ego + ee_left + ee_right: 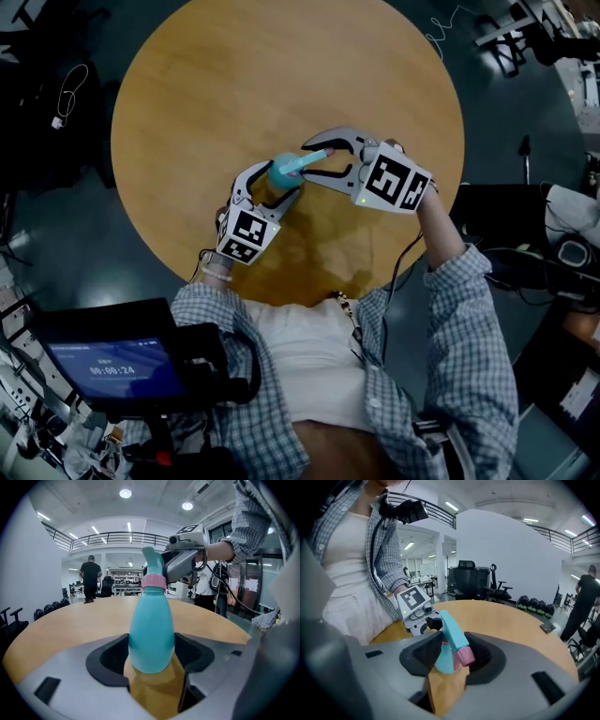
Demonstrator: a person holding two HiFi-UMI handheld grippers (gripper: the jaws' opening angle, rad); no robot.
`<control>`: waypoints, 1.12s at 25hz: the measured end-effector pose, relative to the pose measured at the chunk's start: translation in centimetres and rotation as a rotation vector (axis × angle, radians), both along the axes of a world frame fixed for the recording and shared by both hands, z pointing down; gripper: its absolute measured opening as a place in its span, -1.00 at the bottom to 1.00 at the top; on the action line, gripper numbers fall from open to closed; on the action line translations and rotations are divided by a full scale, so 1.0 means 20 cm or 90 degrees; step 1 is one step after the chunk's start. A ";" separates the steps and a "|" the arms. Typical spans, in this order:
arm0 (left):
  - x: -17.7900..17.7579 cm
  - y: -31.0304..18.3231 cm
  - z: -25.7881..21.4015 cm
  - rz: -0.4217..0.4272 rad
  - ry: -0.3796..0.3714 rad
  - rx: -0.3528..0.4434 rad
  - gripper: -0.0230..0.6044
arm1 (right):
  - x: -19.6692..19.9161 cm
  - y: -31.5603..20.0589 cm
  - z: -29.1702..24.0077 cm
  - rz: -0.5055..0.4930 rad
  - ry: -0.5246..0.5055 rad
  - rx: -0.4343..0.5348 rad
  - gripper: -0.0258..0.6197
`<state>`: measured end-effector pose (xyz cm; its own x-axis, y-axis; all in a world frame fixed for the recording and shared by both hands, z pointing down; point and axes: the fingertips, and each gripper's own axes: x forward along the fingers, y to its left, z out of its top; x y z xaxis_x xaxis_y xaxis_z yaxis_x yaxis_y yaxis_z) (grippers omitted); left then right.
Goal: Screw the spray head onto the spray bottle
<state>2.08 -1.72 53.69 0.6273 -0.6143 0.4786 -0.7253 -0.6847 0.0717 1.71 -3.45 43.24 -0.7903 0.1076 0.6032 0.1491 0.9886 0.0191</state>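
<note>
**Surface and room.** The work surface is a round wooden table on a dark floor. A loose white cable lies on dark equipment off the table's left side. A lit screen sits low at the left, close to the person's body. The gripper views show a large hall with round ceiling lights and a balcony railing. Black office chairs stand beyond the table, and a person in dark clothes stands in the distance.

**Task items.** The teal spray bottle is upright near the table edge closest to the person. The spray head sits on its neck over a pink collar. The views do not show whether the bottle's base rests on the wood.

**Left gripper.** The left gripper reaches away from the person, tilted slightly downward. The left wrist stays close to the body. The jaws stand wide and clamp the lower body of the spray bottle, one pad on each side.

**Right gripper.** The right gripper comes in from the right and points across the table at a downward slant. The checked sleeve runs back toward the lower right. The jaws are partly apart and straddle the spray head and collar. A gap shows on each side, so the pads are not gripping it.
</note>
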 end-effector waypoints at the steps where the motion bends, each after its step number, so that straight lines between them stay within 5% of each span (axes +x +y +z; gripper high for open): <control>1: 0.00 0.00 0.00 -0.001 -0.002 0.000 0.04 | 0.00 0.01 0.00 -0.002 0.003 0.015 -0.53; 6: 0.00 -0.01 0.01 0.001 -0.013 0.000 0.03 | 0.02 0.02 0.00 0.018 0.049 0.091 -0.67; 15: -0.02 -0.04 -0.10 0.016 0.006 0.050 0.04 | 0.01 0.03 0.02 0.069 0.039 0.065 -0.65; 18: -0.01 -0.05 -0.13 0.069 -0.024 0.074 0.04 | 0.02 0.02 0.04 0.060 0.054 0.040 -0.41; 22: 0.03 -0.03 -0.13 0.177 -0.092 0.087 0.28 | 0.02 0.01 0.07 0.041 0.082 0.050 -0.41; 28: 0.06 -0.10 -0.17 0.205 -0.082 0.086 0.35 | -0.01 0.02 0.06 0.017 0.089 0.056 -0.41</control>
<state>3.33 -3.67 50.37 0.7388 -0.4578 0.4946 -0.4676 -0.8767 -0.1130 1.47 -3.05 44.47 -0.6994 0.0290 0.7141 0.1300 0.9877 0.0871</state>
